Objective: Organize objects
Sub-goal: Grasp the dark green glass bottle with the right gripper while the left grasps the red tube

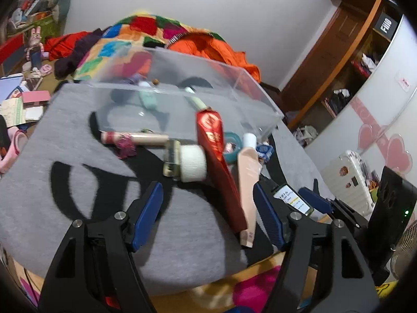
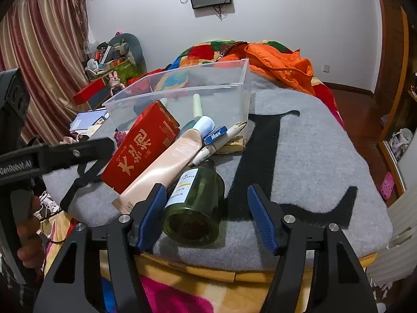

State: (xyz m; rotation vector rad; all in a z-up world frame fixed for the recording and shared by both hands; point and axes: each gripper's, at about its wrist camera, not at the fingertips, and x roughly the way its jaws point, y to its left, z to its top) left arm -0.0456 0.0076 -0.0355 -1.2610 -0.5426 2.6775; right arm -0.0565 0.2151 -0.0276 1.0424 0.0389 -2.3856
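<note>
Right gripper (image 2: 207, 216): jaws spread, nothing pinched; the green bottle's base sits between the blue pads, nearer the left pad, no clear contact.
Left gripper (image 1: 208, 216): jaws spread and empty; red box end and pink tube crimp lie between the pads, neither squeezed.
Green bottle (image 2: 194, 203): lying on its side on the grey mat (image 2: 325, 161), open base toward the camera. Probably glass or hard plastic: stiff, smooth, likely to roll; best taken across the body at the label.
Pink tube (image 2: 166, 167): leans against the red box; soft and squashy, so grip near the firm cap end.
Red box (image 2: 142, 147): tilted cardboard, light, crushable; hold by the flat faces.
Clear bin (image 2: 182, 96): just behind the pile, a few small items already inside; the likely destination.
Small items: blue "Max" box (image 2: 216, 135) and a pen (image 2: 219, 143), light and thin.
</note>
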